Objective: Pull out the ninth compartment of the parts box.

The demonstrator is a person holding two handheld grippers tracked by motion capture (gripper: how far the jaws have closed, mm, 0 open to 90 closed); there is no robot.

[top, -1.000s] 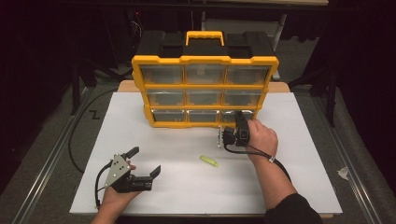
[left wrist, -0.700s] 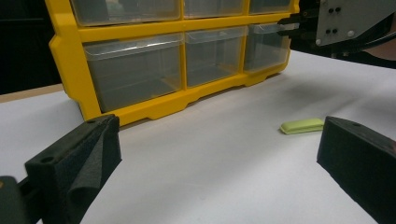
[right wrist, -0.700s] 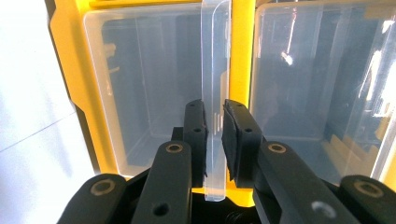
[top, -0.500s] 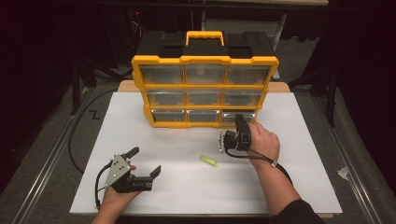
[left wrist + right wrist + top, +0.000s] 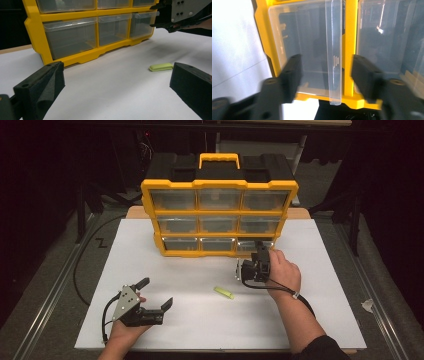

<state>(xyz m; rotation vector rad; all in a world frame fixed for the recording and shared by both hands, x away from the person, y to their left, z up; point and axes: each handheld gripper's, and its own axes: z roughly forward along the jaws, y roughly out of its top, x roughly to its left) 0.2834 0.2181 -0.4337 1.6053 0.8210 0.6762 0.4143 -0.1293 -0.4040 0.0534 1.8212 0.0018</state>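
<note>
A matte white board (image 5: pixel 320 270) carries a glossy yellow plastic organizer (image 5: pixel 219 215) with clear box-shaped drawers. The right gripper (image 5: pixel 260 251), jaws apart, faces the organizer's bottom right drawer (image 5: pixel 312 50), its thin handle lip between them. In front of the organizer lie a flat lime-green piece (image 5: pixel 224 292) and, nearer the person, the left gripper (image 5: pixel 155 293), jaws apart.

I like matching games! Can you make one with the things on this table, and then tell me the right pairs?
Things:
1. drawer box
2. small flat piece
3. left hand-held gripper
4. right hand-held gripper

Matches:
A. light green, lying on the white table
B. open, at the bottom right drawer
C. yellow, with clear drawers
D. open, near the front edge

Pairs: 1-C, 2-A, 3-D, 4-B
</note>
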